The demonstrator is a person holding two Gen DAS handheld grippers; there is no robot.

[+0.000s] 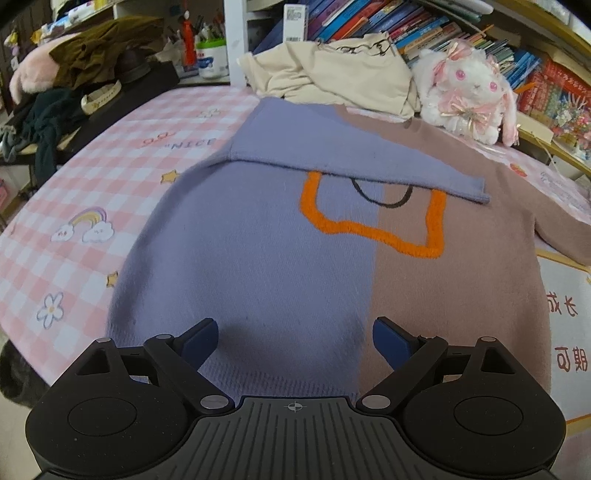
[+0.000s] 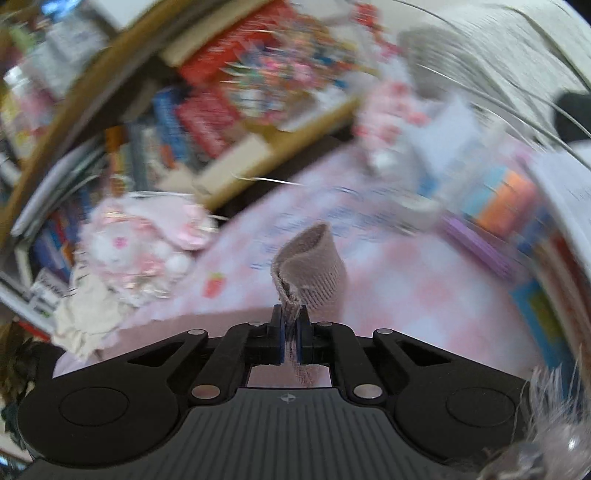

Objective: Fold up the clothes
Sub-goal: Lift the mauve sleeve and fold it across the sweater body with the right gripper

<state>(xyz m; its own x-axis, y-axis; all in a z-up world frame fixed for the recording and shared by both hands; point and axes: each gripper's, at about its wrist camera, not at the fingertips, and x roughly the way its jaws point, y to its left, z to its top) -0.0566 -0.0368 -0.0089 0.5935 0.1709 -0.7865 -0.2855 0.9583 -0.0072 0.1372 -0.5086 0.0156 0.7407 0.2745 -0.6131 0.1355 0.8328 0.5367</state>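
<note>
A sweater (image 1: 258,258), half lavender and half dusty pink with an orange outline on its chest, lies flat on the bed. Its lavender sleeve (image 1: 332,162) is folded across the chest. My left gripper (image 1: 295,339) hovers open over the sweater's hem with nothing between its blue pads. In the blurred right wrist view, my right gripper (image 2: 290,325) is shut on the ribbed pink cuff (image 2: 314,262) of the other sleeve, which sticks up beyond the pads, lifted off the bed.
The pink checked bedsheet (image 1: 110,155) lies under the sweater. A cream garment (image 1: 332,74) and a white plush rabbit (image 1: 469,92) sit at the far edge. Dark clothes (image 1: 55,110) pile at the left. Bookshelves (image 1: 406,22) line the back.
</note>
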